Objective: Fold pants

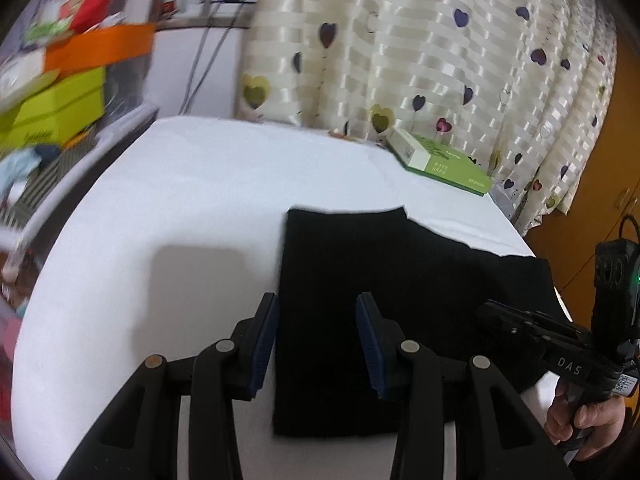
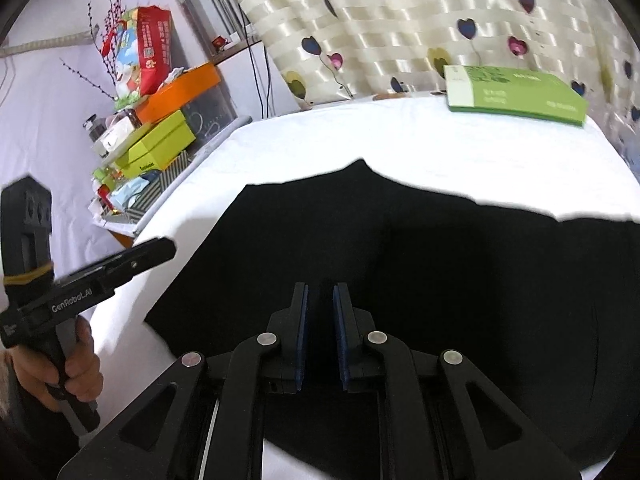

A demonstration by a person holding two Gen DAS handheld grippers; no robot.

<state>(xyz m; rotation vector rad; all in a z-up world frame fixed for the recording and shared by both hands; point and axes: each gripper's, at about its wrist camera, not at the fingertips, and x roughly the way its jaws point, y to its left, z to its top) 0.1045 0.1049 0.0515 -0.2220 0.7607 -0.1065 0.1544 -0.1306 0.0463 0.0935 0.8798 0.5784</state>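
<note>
My left gripper [image 1: 317, 344] has its fingers [image 1: 266, 340] spread wide, nothing between them. My right gripper [image 2: 320, 332] has its fingers [image 2: 301, 336] drawn close, a narrow gap left. My left hand [image 2: 76, 364] and right hand [image 1: 580, 420] each wrap a handle.

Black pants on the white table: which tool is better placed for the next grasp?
Probably left. The left tool is open at the black pants' left edge, table visible beside it. The right tool, nearly closed, sits over mid-fabric, away from any edge.
</note>
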